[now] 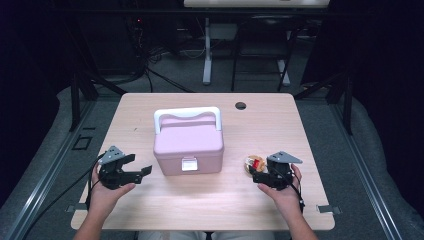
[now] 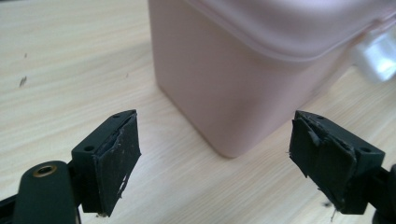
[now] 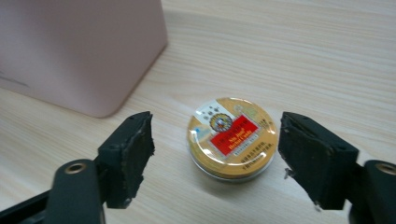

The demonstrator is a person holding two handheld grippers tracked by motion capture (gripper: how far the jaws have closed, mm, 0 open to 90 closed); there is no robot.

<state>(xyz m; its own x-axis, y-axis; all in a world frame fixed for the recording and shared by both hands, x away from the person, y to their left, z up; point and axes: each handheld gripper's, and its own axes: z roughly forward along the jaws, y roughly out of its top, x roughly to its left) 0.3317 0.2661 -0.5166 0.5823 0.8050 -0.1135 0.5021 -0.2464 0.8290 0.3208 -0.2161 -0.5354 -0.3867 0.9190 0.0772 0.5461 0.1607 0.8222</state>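
Observation:
A pink lidded box [image 1: 188, 144] with a white handle and a white front latch stands at the middle of the table. Its near corner [image 2: 233, 88] fills the left gripper view. My left gripper [image 1: 136, 167] is open to the left of the box, jaws pointing toward it, nothing between them [image 2: 215, 163]. A small round gold tin [image 3: 231, 136] with a red label lies flat on the table, right of the box [image 1: 253, 164]. My right gripper [image 3: 217, 161] is open just behind the tin, jaws apart on either side, not touching it; in the high view it sits at the tin's right [image 1: 261, 176].
The wooden table [image 1: 210, 205] has a round cable hole [image 1: 240, 105] at the back right. Beyond it stand a white desk leg and dark frame legs on grey floor. Bare wood lies in front of the box between my hands.

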